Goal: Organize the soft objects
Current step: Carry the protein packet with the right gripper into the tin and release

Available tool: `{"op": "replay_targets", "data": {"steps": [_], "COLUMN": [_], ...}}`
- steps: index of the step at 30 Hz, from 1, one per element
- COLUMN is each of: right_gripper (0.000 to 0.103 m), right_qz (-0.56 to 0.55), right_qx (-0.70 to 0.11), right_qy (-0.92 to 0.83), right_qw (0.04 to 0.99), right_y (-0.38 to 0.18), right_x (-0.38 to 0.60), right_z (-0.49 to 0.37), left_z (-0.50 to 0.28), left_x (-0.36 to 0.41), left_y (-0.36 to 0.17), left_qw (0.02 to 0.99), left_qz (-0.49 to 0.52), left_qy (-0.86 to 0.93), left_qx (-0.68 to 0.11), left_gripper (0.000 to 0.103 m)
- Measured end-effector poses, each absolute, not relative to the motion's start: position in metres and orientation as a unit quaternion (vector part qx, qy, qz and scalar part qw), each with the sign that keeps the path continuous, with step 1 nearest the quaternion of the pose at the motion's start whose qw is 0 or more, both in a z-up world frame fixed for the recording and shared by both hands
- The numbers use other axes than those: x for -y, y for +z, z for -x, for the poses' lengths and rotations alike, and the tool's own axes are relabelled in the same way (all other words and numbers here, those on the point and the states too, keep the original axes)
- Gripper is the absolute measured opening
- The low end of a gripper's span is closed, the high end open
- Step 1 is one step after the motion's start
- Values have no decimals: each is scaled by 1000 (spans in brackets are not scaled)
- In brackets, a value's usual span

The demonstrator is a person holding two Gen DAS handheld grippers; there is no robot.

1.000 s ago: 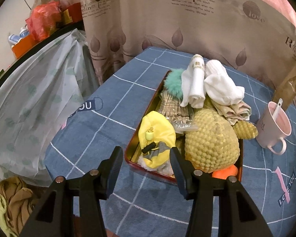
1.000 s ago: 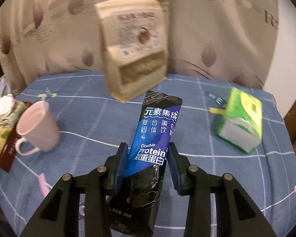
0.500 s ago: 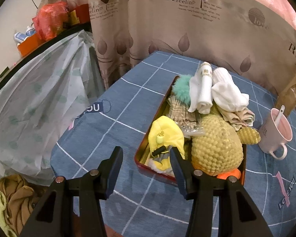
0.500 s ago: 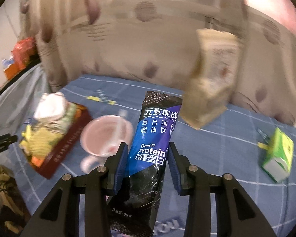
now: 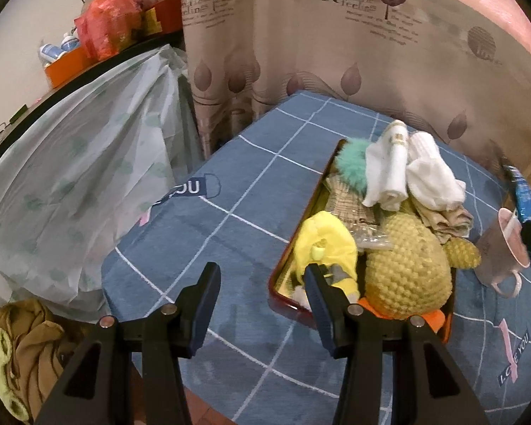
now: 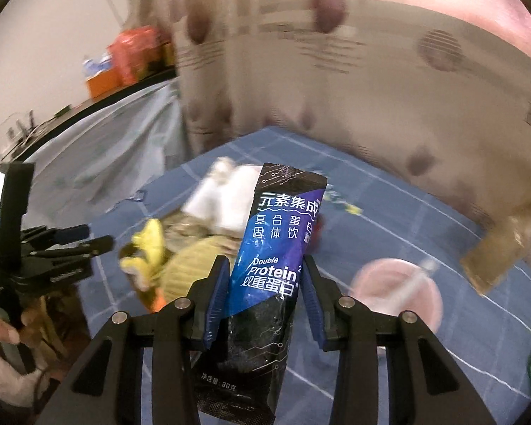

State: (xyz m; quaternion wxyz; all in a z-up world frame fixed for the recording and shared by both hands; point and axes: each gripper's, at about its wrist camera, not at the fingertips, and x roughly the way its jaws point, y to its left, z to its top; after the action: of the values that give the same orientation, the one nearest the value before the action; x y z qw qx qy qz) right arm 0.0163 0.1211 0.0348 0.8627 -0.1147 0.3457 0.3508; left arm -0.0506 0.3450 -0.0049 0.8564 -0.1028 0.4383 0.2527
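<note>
The right hand-held gripper (image 6: 265, 292) is clamped on a blue-black protein sachet (image 6: 278, 248), which stands upright between its pads, over the bench (image 5: 230, 219). Blurred soft toys in the red tray (image 6: 148, 299) lie at its ten o'clock. The left hand-held gripper (image 5: 262, 295) hangs open and empty, the tray (image 5: 283, 276) just beyond its right finger, at one o'clock

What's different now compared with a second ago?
The right gripper has swung leftward across the table, carrying the blue protein sachet from near the brown bag toward the red tray of soft things; the pink mug now lies right below it. The grip on the sachet is unchanged. The left gripper stays open and empty near the tray's corner.
</note>
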Motion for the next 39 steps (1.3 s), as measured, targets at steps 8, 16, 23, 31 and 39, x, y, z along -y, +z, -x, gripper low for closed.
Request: {"op": "replay_targets", "data": {"steps": [8, 16, 23, 31, 39], "right_gripper": [37, 37, 37, 39, 57], "right_qz": [155, 184, 230, 243, 223], "right_qx": [-347, -354, -345, -364, -366], "right_qy": [412, 443, 446, 426, 425], "right_qw": [828, 803, 793, 792, 797], "right_y": [23, 8, -5, -23, -16], "right_x": [-191, -233, -266, -274, -266], "right_z": [3, 13, 17, 5, 3], "left_z": [58, 61, 63, 62, 61], "left_x": [-362, -376, -384, -384, -377], "left_y": [-3, -4, -8, -8, -8], "left_qw": [849, 841, 836, 836, 838], "left_qz": [120, 140, 151, 151, 142], "left_qy": [270, 280, 280, 279, 277], "left_qx": [-438, -442, -447, -448, -447], "left_gripper": [50, 50, 50, 50, 50]}}
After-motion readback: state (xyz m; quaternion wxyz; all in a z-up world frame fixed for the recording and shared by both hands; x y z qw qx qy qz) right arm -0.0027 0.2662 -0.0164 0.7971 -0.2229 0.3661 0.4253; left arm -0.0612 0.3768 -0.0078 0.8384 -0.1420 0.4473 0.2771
